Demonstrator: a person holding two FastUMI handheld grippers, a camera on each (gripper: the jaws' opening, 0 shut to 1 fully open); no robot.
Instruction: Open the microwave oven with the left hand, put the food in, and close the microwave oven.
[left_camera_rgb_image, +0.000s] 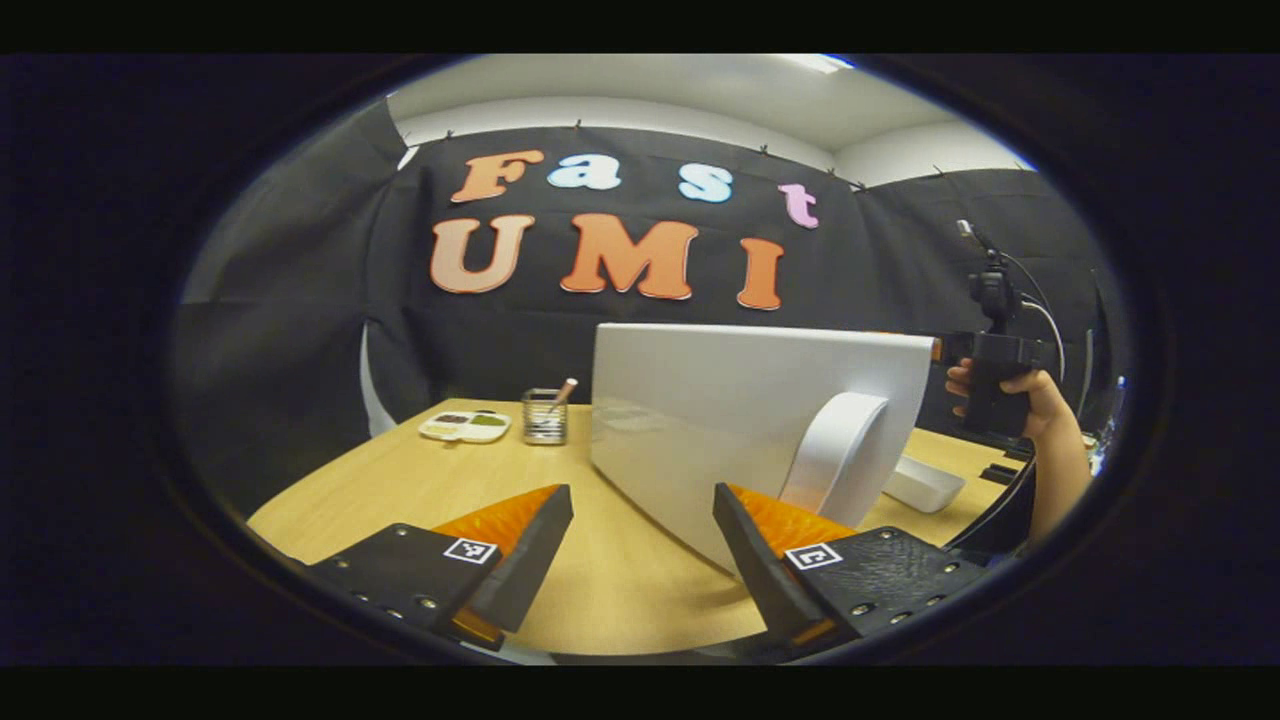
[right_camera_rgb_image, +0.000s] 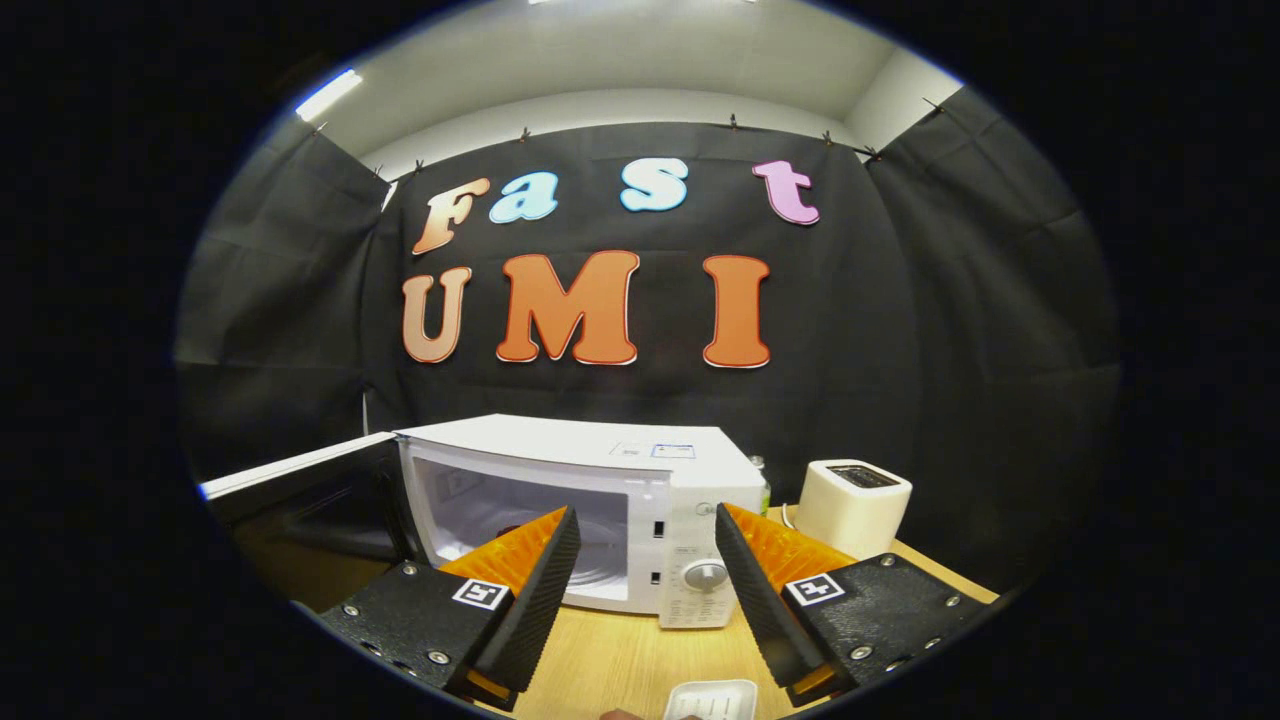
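Observation:
The white microwave (right_camera_rgb_image: 690, 470) stands on the wooden table with its door (right_camera_rgb_image: 300, 490) swung wide to the left and the cavity (right_camera_rgb_image: 500, 520) showing. In the left gripper view the door's white outer face (left_camera_rgb_image: 720, 400) and curved handle (left_camera_rgb_image: 835, 450) are just beyond my left gripper (left_camera_rgb_image: 640, 560), which is open and holds nothing. My right gripper (right_camera_rgb_image: 640, 590) is open too, in front of the oven. A shallow white food tray (right_camera_rgb_image: 712, 700) lies on the table below it, also seen past the door as the tray (left_camera_rgb_image: 925, 485). A hand holds the right gripper (left_camera_rgb_image: 990, 380).
A white toaster (right_camera_rgb_image: 855, 505) stands right of the microwave. A paint palette (left_camera_rgb_image: 465, 426) and a mesh pen cup (left_camera_rgb_image: 544, 415) sit at the table's far left. Bare wooden table (left_camera_rgb_image: 400, 480) lies to the left of the door.

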